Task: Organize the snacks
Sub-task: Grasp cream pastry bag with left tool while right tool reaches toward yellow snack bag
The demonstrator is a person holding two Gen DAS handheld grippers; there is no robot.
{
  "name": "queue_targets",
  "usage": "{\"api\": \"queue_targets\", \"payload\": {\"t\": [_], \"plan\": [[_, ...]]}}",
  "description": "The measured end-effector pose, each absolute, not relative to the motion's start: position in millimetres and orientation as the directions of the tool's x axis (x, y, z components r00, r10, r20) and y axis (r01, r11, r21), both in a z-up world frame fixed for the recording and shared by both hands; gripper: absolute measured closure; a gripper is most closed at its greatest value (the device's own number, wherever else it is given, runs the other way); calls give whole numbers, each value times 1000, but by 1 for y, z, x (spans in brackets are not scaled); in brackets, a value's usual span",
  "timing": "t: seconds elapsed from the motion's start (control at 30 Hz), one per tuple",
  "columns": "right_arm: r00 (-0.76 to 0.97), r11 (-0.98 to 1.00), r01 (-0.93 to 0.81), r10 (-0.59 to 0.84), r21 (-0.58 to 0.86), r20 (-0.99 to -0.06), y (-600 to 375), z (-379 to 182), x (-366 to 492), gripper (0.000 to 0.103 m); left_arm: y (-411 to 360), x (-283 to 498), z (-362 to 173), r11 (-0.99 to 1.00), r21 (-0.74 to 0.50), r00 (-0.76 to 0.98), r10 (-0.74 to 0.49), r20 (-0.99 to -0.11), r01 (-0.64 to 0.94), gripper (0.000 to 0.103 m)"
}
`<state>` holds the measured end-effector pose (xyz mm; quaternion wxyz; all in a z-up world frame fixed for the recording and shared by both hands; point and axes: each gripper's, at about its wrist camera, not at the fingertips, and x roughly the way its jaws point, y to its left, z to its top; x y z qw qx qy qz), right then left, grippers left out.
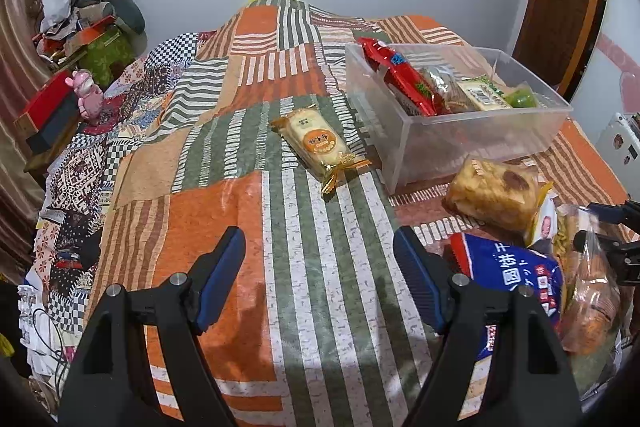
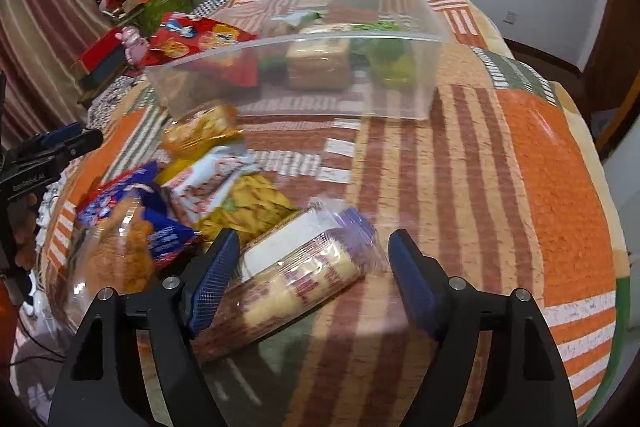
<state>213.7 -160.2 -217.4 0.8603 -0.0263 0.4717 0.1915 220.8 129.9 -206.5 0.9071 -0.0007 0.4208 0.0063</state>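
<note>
Our left gripper (image 1: 319,259) hovers over bare quilt (image 1: 248,227), fingers spread wide and holding nothing. A cake packet (image 1: 318,147) lies alone ahead, just beside the near-left corner of the clear bin (image 1: 472,135), which already holds several snacks. Our right gripper (image 2: 314,267) is also wide open, a wrapped biscuit pack (image 2: 296,279) lying between its fingers, unclamped. The snack pile (image 2: 192,195) crowds its left; open quilt stretches to the right, up to the bed's edge.
</note>
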Motion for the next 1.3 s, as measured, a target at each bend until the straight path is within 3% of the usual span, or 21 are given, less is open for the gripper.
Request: {"api": "queue_targets", "payload": {"t": [0.2, 0.43, 0.83, 1.3], "plan": [[497, 931, -354, 268, 89, -825, -169, -220, 213, 37, 137, 228, -214, 999, -14, 637, 10, -771, -33, 27], [517, 940, -340, 221, 40, -827, -172, -218, 223, 38, 143, 251, -208, 999, -19, 655, 18, -755, -49, 27], [544, 901, -418, 348, 114, -763, -146, -186, 237, 38, 154, 316, -224, 991, -54, 632, 33, -774, -118, 27], [503, 895, -417, 372, 158, -780, -141, -202, 242, 38, 173, 350, -258, 980, -162, 604, -60, -795, -117, 25]]}}
